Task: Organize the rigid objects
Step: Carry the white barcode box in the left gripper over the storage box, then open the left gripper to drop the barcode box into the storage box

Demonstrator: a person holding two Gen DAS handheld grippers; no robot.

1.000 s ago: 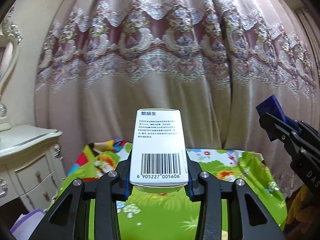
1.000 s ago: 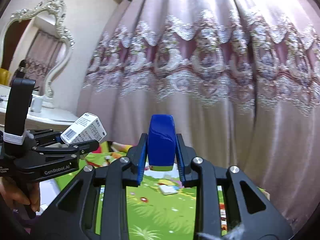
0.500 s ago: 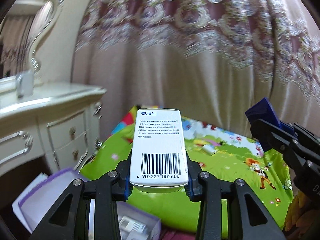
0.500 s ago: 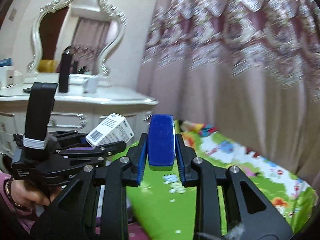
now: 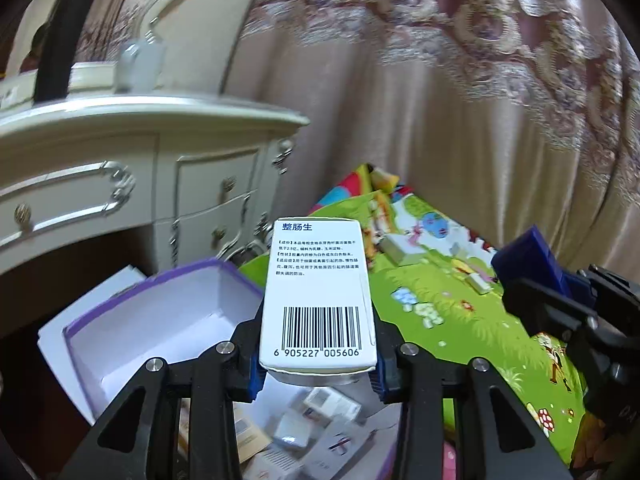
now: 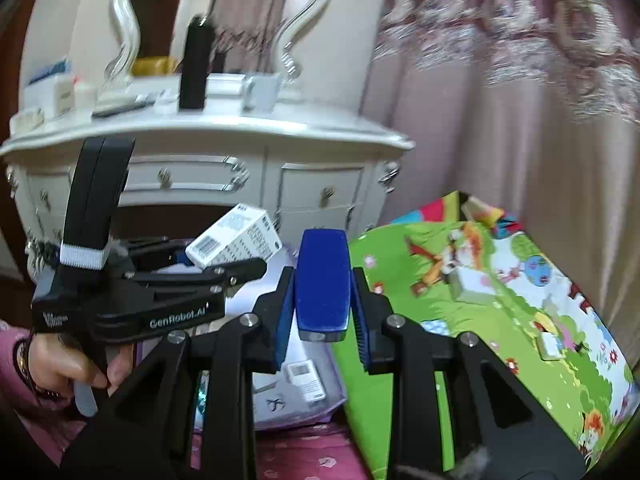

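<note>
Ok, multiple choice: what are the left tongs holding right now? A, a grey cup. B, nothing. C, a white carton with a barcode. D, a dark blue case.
C: the left tongs are shut on the white carton, barcode facing the camera, above the purple-edged box; the right tongs hold the blue case.

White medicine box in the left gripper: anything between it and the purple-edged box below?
Nothing visible does. The white medicine box sits clamped in the left gripper above the open purple-edged box, which already holds small packets.
</note>
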